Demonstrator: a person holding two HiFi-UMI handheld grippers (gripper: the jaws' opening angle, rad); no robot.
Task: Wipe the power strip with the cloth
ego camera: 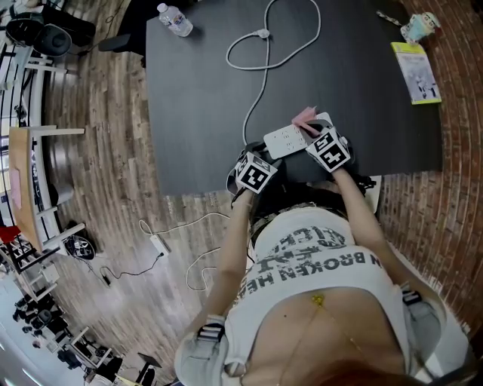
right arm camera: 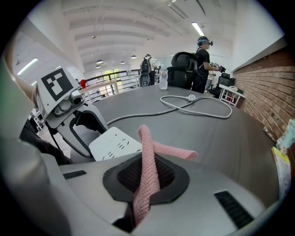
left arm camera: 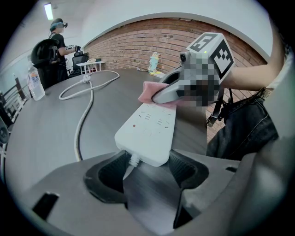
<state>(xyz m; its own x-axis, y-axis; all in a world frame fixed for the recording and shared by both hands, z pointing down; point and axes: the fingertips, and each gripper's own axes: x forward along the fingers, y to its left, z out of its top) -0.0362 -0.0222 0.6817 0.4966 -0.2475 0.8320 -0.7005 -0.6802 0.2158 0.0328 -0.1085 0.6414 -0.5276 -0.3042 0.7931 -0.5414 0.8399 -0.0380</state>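
Observation:
A white power strip [ego camera: 287, 139] lies near the front edge of the black table [ego camera: 196, 113], its white cable [ego camera: 260, 68] looping away to the far side. My left gripper [ego camera: 264, 157] is shut on the strip's cable end, which sits between both pads in the left gripper view [left arm camera: 146, 168]. My right gripper [ego camera: 321, 138] is shut on a pink cloth [right arm camera: 150, 156], whose free end hangs out ahead of the jaws. In the left gripper view the cloth [left arm camera: 150, 92] rests at the far end of the power strip [left arm camera: 147, 129], under the right gripper [left arm camera: 184, 83].
A water bottle [ego camera: 175, 19] stands at the table's far left. A yellow booklet [ego camera: 416, 71] and a small cup [ego camera: 419, 26] lie at the far right. Another power strip [ego camera: 158, 243] with cable lies on the wooden floor. People [right arm camera: 203, 60] stand beyond the table.

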